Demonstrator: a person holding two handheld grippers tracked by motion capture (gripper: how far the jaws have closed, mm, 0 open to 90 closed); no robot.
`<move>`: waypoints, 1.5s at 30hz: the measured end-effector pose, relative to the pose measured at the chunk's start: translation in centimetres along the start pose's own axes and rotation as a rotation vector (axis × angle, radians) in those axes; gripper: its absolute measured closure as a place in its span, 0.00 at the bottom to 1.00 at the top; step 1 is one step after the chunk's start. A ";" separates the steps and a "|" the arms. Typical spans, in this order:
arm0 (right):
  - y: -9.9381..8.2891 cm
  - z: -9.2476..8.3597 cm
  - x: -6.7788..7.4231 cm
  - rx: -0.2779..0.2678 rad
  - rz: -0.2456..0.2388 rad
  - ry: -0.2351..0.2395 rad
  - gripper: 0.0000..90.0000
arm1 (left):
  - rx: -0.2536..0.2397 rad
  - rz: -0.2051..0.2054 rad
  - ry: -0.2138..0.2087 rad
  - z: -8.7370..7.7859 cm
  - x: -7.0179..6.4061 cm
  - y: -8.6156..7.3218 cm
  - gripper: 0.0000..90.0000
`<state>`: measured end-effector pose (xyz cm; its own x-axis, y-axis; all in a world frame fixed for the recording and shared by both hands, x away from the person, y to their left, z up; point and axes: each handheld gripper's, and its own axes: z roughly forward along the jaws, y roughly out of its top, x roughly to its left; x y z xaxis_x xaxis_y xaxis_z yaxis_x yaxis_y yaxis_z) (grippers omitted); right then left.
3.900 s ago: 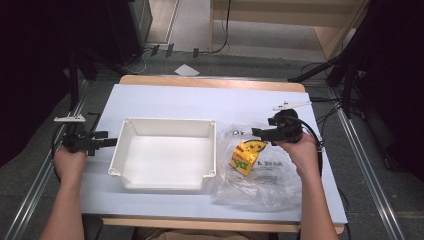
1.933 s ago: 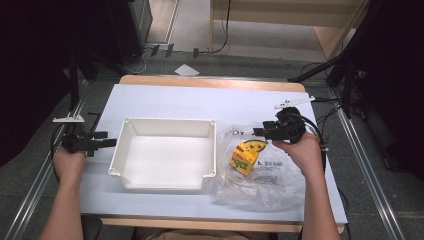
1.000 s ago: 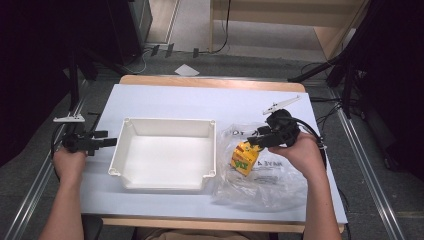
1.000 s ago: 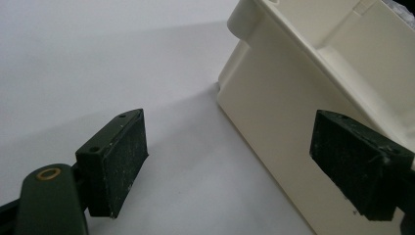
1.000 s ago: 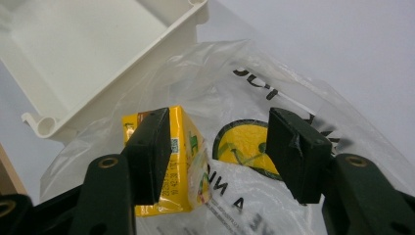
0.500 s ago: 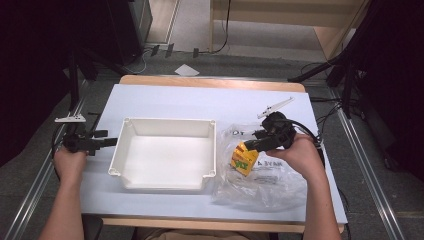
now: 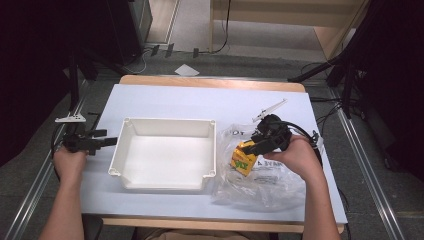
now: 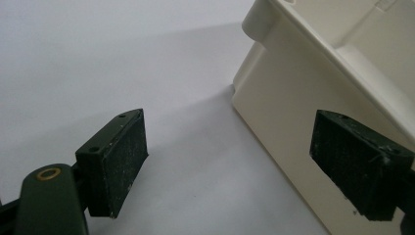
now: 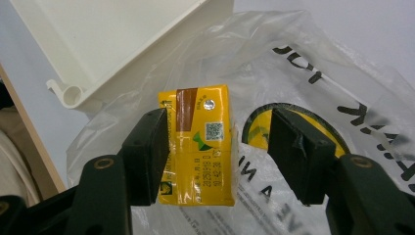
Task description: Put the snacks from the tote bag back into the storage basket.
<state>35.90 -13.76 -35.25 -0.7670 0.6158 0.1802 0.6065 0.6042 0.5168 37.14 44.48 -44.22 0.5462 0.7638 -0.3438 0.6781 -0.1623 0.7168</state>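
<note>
Right gripper (image 9: 215,147) sits w/ jaws apart astride the yellow juice carton (image 9: 200,147): left pad at or against the carton's side, right pad w/ a clear gap, so no squeeze yet. Carton stands on the clear plastic bag (image 9: 313,73), just right of the white bin (image 7: 165,152), which has nothing in it. In the high view the right gripper (image 7: 255,146) is tipped down onto the carton (image 7: 243,159), hand behind it on the bag (image 7: 260,187).

What changed: approx 4 s ago this gripper was higher and further back, over the bag's far edge, not on the carton. Over the last sec it dropped and moved in toward the carton, and now brackets it. Carton itself looks to be in the same spot, bin too.

Left gripper (image 8: 230,161) is wide open, nothing between the pads, hovering low by the bin's outer left wall (image 8: 293,132); in the high view (image 7: 107,141) it hasn't budged vs the earlier frames.

Meaning, as I read it: approach is done, grasp is next. Needs the jaws to close on the carton, then lift clear of the bag and carry over to the bin. Risk: bag film snagging or carton tipping as the pads close.
</note>
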 end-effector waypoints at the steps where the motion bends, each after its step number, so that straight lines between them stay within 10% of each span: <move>1: 0.0 0.1 0.0 0.005 0.001 0.003 0.46 | 0.000 -0.001 0.004 0.0 0.0 0.0 0.17; 20: 0.1 1.7 0.6 0.080 -0.029 0.021 0.41 | -0.012 0.015 0.113 0.0 -0.2 0.1 0.17; 29: 0.1 2.8 0.5 0.119 -0.029 0.017 0.41 | -0.042 0.089 0.126 0.0 -0.5 -0.1 0.17; 45: 0.1 5.1 0.5 0.176 -0.043 0.015 0.42 | -0.048 0.067 0.128 0.0 -0.4 -0.1 0.17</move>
<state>36.64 -10.83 -39.41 -0.7954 0.5804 0.1744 0.5992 0.7101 0.3698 36.86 44.13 -44.14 0.5202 0.8262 -0.2162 0.6163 -0.1880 0.7648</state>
